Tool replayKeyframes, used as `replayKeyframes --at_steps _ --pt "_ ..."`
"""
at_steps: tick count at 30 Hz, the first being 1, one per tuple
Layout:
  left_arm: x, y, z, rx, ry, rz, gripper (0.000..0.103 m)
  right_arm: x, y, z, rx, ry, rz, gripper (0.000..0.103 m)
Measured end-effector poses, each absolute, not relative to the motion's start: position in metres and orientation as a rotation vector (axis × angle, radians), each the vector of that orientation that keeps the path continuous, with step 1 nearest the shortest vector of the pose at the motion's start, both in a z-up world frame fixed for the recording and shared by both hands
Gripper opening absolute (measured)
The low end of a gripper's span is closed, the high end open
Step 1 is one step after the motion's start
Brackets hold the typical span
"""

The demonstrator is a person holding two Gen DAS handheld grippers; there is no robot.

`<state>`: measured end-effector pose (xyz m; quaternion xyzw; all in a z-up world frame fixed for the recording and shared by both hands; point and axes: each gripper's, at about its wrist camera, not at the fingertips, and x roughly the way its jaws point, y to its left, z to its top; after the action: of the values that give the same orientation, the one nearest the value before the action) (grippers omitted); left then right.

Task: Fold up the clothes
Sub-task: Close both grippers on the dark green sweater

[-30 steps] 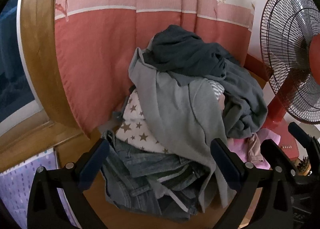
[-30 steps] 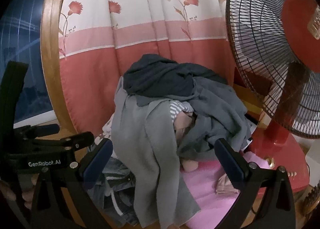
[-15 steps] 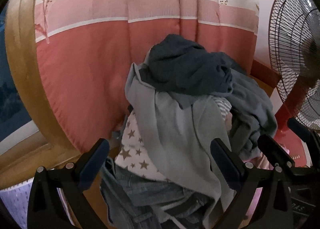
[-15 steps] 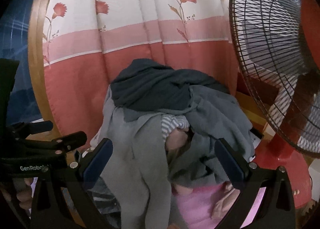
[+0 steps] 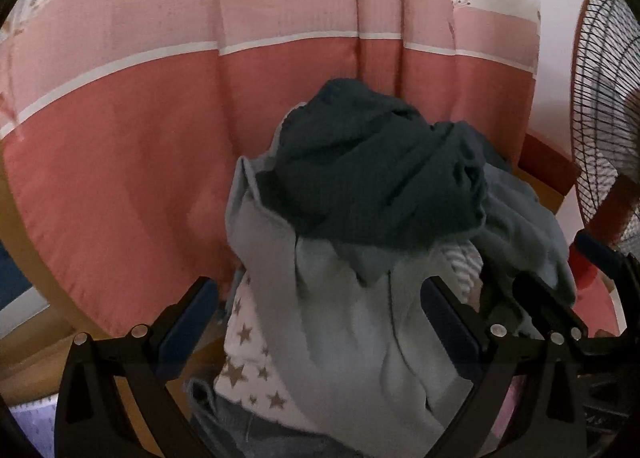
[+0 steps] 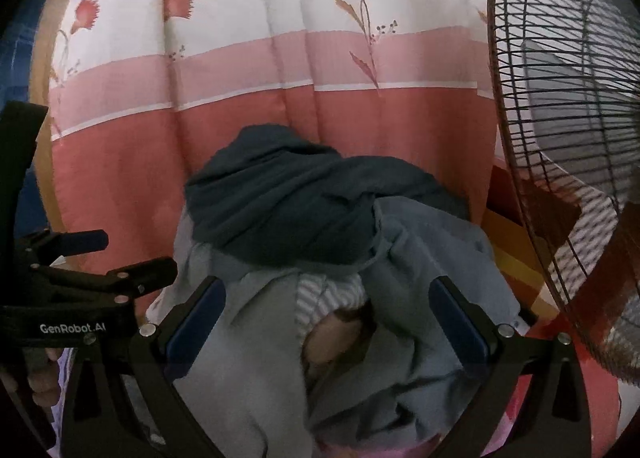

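I take the heap of clothes (image 5: 360, 258) as my landmark; it sits against the pink-and-red curtain (image 5: 120, 138), and everything else I place from it.

Left of the heap, my left gripper (image 5: 320, 322) hovers just in front of its near face, jaws spread wide and holding nothing. Between its fingers I see the pale grey top (image 5: 352, 318) hanging down the front of the heap. To the right, my right gripper (image 6: 328, 318) is likewise released and empty, its fingers framing the same grey cloth. Far right of the heap stands the fan (image 6: 568, 138), close beside it.

By my reading the task has barely begun: no garment lies flat or folded in either view, and the whole heap is left to sort. The dark navy garment (image 5: 380, 178) crowns the heap and would be my first pick, though that is only my guess.

The left wrist view alone shows the star-print fabric (image 5: 248, 358) and a bit of denim (image 5: 224, 418) at the heap's lower left. The right wrist view alone shows the curtain's red flowers, a striped piece (image 6: 324, 294) tucked in the middle of the heap, something peach-coloured (image 6: 336, 342) under it that I cannot identify, and the hand (image 6: 40, 374) holding the left gripper's body.
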<state>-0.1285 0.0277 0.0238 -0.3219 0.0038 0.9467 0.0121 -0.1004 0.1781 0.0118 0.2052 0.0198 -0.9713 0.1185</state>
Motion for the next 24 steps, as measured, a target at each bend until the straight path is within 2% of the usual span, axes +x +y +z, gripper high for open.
replayKeyframes --at_steps 9,24 --pt "-0.171 0.028 0.024 -1.011 0.029 2.969 0.103 -0.150 0.178 0.022 0.617 -0.032 -2.840 0.103" --pt "-0.226 0.027 0.024 -0.951 0.109 2.917 0.103 -0.206 0.169 0.025 0.620 0.040 -2.799 0.103"
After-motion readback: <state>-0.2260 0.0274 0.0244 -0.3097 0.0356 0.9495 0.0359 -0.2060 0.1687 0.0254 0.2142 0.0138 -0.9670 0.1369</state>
